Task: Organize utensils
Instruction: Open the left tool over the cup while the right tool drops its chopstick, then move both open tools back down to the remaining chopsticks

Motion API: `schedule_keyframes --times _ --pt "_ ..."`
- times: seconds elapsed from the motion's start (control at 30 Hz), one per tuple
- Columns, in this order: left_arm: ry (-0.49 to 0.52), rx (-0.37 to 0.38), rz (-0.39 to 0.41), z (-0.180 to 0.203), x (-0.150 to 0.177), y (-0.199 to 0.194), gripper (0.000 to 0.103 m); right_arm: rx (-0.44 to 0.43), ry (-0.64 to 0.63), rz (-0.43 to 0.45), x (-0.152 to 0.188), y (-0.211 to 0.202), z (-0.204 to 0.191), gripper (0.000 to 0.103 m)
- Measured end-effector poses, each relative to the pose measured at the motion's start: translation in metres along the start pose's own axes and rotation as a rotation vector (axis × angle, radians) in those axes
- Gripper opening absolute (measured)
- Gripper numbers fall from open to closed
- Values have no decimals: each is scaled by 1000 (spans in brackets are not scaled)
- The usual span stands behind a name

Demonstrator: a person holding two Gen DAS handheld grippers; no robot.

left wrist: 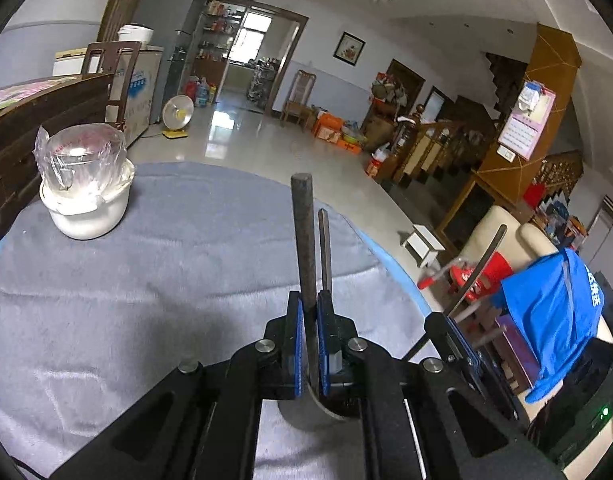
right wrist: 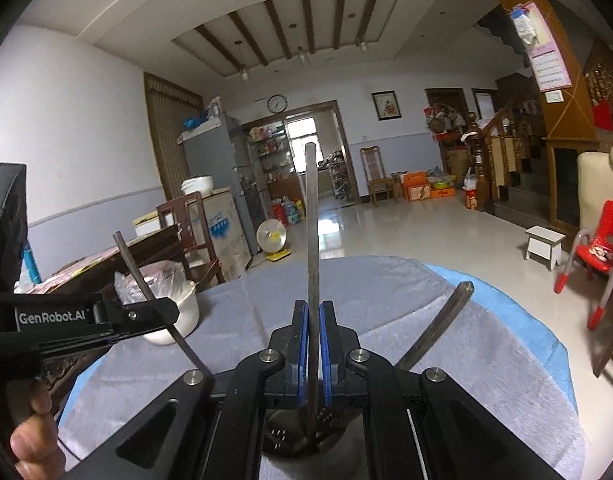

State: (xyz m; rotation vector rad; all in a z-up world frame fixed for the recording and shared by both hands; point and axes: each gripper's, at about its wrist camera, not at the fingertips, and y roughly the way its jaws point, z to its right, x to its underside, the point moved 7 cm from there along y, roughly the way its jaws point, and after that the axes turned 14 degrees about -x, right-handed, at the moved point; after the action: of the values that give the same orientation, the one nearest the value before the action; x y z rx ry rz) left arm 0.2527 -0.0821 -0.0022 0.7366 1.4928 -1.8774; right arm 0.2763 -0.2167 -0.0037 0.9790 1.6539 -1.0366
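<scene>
Dark metal ladle handle clamped upright between the left gripper's blue-padded jaws; dark flat slotted-utensil handle likewise pinched by the right gripper, above the round grey-clothed table. White plastic-covered pot near its far left edge.

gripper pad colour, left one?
Blue pads on the black left gripper, shut on a dark metal utensil handle. Left wrist view shows it best.
</scene>
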Motion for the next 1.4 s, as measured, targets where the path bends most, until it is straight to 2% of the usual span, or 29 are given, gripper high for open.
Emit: schedule_keyframes --times 0.13,0.2,0.23,0.27,0.33,0.37,0.4,0.43,0.47,0.53,0.73,0.8,0.83,0.97,1.07,1.33,1.4 --pt "60 -17 -15 -5 9 -15 11 -42 47 -85 7 -5 1 8" --pt "87 -27 -33 -11 17 -23 29 -39 70 -134 11 -8 4 10" --pt "100 -38 -38 -16 22 -30 44 -40 84 -162 14 -10 5 11" --pt "108 -49 -33 -21 26 -34 48 -49 97 -180 17 -13 5 13" --pt "126 -69 -27 -32 32 -44 48 -64 113 -192 23 -20 6 19" --pt "135 -77 -31 -37 36 -50 48 -71 119 -202 26 -25 6 32" --pt "139 -85 -36 -42 40 -56 49 -80 120 -204 28 -29 4 55" --pt "140 -92 -39 -49 44 -61 50 -94 119 -196 28 -35 1 67" --pt "141 -97 -41 -55 48 -65 52 -101 110 -164 27 -45 -1 73" --pt "150 -121 -50 -65 56 -74 53 -99 80 -120 22 -60 -6 73" --pt "148 -188 -84 -93 81 -91 59 -126 50 -75 16 -103 -25 70" --pt "137 -198 -111 -101 95 -90 59 -146 41 -75 21 -116 -33 60" --pt "133 -203 -125 -104 100 -89 59 -157 40 -82 23 -119 -38 59" --pt "119 -234 -186 -117 125 -82 59 -210 79 -167 48 -116 -48 45" --pt "105 -240 -245 -123 144 -76 59 -218 120 -240 75 -105 -47 40" --pt "105 -255 -340 -127 174 -62 59 -220 216 -388 124 -74 -45 40" --pt "102 -251 -361 -125 178 -58 59 -238 277 -432 136 -66 -43 41"
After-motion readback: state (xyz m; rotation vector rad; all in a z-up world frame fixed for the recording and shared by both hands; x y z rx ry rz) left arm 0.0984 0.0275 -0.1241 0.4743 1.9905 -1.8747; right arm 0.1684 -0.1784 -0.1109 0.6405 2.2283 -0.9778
